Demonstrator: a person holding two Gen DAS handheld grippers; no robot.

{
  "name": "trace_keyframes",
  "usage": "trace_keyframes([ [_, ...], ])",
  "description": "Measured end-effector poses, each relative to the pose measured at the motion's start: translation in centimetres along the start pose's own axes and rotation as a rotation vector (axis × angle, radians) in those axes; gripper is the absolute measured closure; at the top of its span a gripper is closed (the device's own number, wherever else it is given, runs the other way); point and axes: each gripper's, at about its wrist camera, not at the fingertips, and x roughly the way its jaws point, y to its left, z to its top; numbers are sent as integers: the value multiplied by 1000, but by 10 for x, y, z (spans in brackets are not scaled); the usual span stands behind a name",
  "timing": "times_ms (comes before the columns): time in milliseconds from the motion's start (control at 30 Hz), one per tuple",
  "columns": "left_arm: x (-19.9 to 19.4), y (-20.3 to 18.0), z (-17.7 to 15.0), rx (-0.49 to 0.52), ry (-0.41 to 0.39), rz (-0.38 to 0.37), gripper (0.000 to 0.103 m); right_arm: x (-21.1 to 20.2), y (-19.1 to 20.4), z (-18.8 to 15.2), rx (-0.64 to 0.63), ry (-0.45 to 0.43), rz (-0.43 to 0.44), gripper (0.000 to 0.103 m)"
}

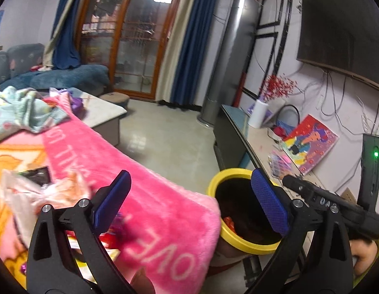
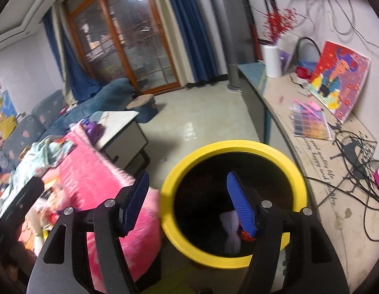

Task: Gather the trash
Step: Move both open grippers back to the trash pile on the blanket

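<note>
A yellow-rimmed trash bin (image 2: 297, 178) stands beside a table under a pink blanket (image 1: 145, 196). It also shows in the left wrist view (image 1: 214, 183). White and red scraps (image 2: 232, 232) lie inside it. My right gripper (image 2: 189, 203) is open and empty, over the bin's left rim. My left gripper (image 1: 191, 201) is open and empty above the blanket's edge. Crumpled plastic wrappers (image 1: 30, 191) and a dark packet (image 1: 38, 174) lie on the blanket to its left. The right gripper's body (image 1: 336, 203) shows at the right of the left wrist view.
A low cabinet (image 2: 319, 171) along the right wall carries cables, a painting (image 2: 341, 80), a bead sheet and a white roll. A patterned cloth (image 1: 22, 110) lies on the blanket. A coffee table (image 2: 125, 132), sofa and stool stand beyond, with open tiled floor between.
</note>
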Motion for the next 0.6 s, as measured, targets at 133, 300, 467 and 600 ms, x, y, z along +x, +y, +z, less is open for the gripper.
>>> trace_keyframes([
  [133, -16, 12, 3, -12, -36, 32, 11, -8, 29, -7, -54, -3, 48, 38],
  [300, -33, 27, 6, -27, -71, 71, 11, -15, 62, -18, -128, -1, 108, 36],
  [467, -46, 40, 7, -45, -93, 97, 11, -20, 89, -28, -190, 11, 152, 35],
  [600, -53, 50, 7, -57, -106, 120, 11, -24, 106, -36, -228, 17, 180, 34],
])
